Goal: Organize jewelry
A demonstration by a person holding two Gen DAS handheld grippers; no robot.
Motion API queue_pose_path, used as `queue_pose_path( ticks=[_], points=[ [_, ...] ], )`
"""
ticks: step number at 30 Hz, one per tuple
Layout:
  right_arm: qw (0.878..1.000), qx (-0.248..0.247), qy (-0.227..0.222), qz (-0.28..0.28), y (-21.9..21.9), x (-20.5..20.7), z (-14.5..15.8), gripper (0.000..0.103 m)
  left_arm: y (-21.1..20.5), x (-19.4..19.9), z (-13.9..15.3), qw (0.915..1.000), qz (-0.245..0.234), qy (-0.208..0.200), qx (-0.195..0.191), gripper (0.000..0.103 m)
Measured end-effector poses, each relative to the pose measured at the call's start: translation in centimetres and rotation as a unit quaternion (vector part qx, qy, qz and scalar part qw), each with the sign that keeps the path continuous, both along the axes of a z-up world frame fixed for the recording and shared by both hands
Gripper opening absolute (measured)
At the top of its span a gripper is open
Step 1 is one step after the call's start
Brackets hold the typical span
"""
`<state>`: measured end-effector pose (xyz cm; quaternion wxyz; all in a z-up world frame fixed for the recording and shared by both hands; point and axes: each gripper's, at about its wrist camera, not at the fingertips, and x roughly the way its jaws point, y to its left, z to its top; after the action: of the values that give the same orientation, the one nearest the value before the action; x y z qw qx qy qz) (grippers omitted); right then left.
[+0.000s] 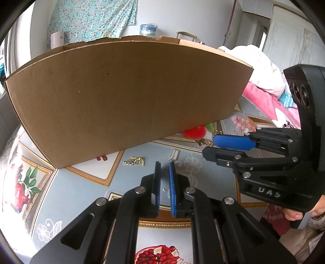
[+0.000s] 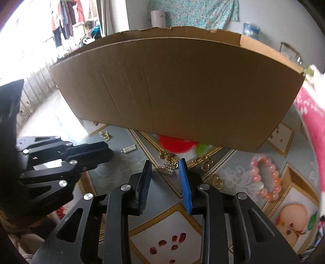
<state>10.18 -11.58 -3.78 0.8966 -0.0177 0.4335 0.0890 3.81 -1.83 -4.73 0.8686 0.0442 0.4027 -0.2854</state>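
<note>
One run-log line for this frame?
brown cardboard box on table | pink bead bracelet, gold chain outside it | left hand-held gripper shut, empty | right hand-held gripper empty

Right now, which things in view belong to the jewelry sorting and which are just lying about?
Job:
- pink bead bracelet
- gold chain
- rhinestone strip
- gold rings
- cardboard box

Lying about:
- floral cloth
- pink towel
- white cup

Both tongs, left (image 1: 165, 165) and right (image 2: 165, 162), are black linkages with silver rivets and ribbed blue pads.
</note>
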Motion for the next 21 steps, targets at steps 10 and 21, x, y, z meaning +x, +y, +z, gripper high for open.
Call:
queue_pose_path(
  ticks=[10,21],
  points=[
    [1.0,0.016,0.013,-0.011,-0.2,-1.1,0.1,0.004,0.1,0.0,0.0,1.0,0.0,-0.001,-0.001,0.007],
    [0.995,0.1,-0.01,-0.014,-3.1,-2.4,1.9,0.0,0.0,-0.3,0.2,0.9999,-0.01,-0.01,0.008,0.008]
  ],
)
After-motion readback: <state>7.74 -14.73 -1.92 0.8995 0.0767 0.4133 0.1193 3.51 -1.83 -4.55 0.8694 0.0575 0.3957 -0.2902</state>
